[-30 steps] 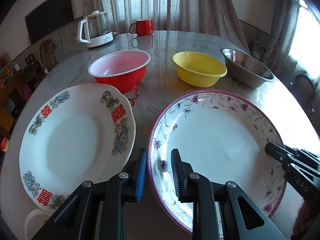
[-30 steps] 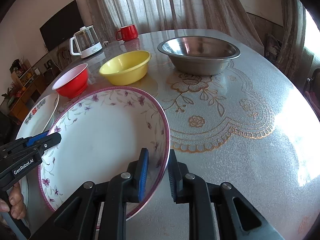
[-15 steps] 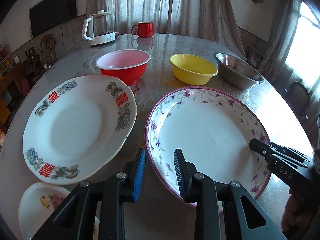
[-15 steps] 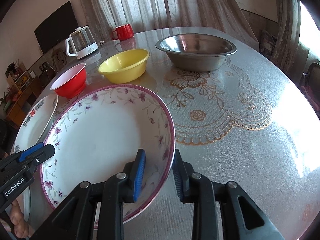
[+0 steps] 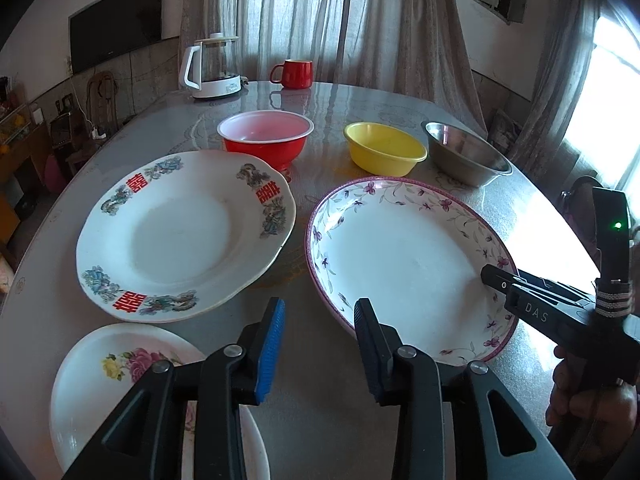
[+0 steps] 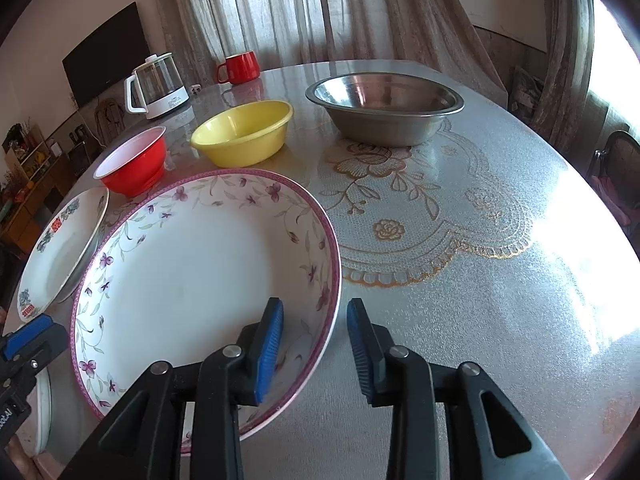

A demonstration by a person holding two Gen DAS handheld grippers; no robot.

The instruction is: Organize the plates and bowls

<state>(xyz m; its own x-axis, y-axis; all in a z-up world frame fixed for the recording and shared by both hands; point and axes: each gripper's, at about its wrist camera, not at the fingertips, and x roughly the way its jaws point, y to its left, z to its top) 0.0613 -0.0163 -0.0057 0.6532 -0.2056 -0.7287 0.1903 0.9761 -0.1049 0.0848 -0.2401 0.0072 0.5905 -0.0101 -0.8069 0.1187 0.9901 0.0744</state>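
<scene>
Nearest in the left wrist view, the left gripper [image 5: 318, 316] is seen with its fingers parted and nothing between them; they have just been opening. It is held over bare desk [image 5: 312, 420], just beside the near-left rim of the flowered plate [image 5: 404, 264]. Under its left finger a small rose plate [image 5: 120, 376] is partly hidden.

In the right wrist view, the right gripper [image 6: 314, 316] is likewise found with fingers spread, having just been opening. The near-right rim of the flowered plate [image 6: 200, 280] is straddled by them, but neither pad is pressed on it. The plate is laid flat on the desk [image 6: 460, 300], released on both sides. A hand [image 5: 592, 400] is visible at the right edge, wrapped around the right gripper's handle.

To the left of the flowered plate, close but apart, a white plate with red characters [image 5: 180, 232] is set down.

Farther back, three bowls are lined up: a red bowl [image 5: 266, 138], a yellow bowl [image 5: 384, 154] and a steel bowl [image 5: 466, 152].

At the far edge of the desk a kettle [image 5: 212, 68] and a red mug [image 5: 294, 74] are placed, with curtains [image 5: 320, 20] hung behind them.
</scene>
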